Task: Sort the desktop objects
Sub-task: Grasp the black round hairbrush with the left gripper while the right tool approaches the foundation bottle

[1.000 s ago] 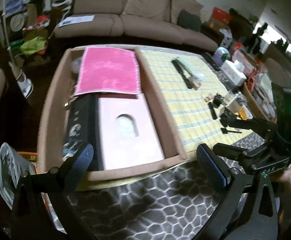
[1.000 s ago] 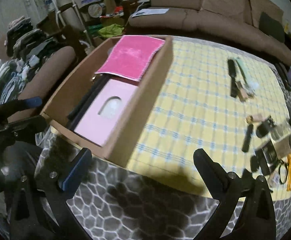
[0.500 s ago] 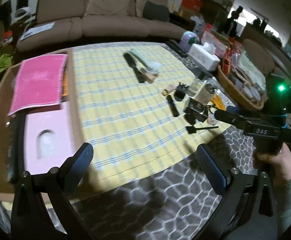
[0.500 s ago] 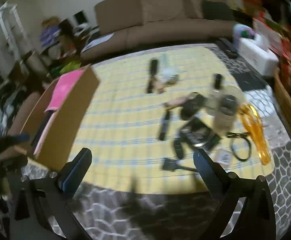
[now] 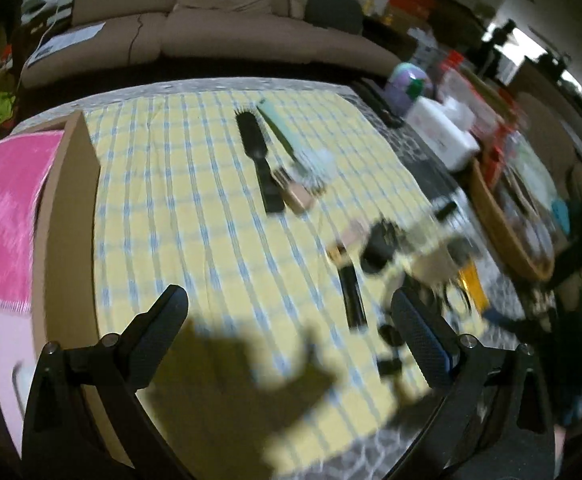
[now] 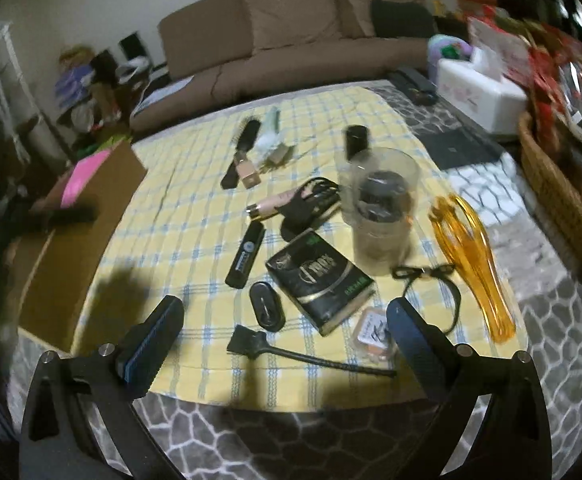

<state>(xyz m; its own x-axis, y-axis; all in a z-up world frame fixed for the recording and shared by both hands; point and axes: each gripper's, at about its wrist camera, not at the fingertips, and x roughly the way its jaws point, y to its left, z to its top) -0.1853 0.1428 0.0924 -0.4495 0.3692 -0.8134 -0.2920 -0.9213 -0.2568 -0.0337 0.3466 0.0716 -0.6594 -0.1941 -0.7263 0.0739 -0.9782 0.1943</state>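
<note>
Now both claws spread and empty, right gripper above a black box and brush, left gripper over the yellow cloth, carton at left.

Little could be read. Just ahead of the right hand-held gripper, a black box bore gold lettering resembling "MAX", though blurred. A round label on the black tube to its left was too small to read.
</note>
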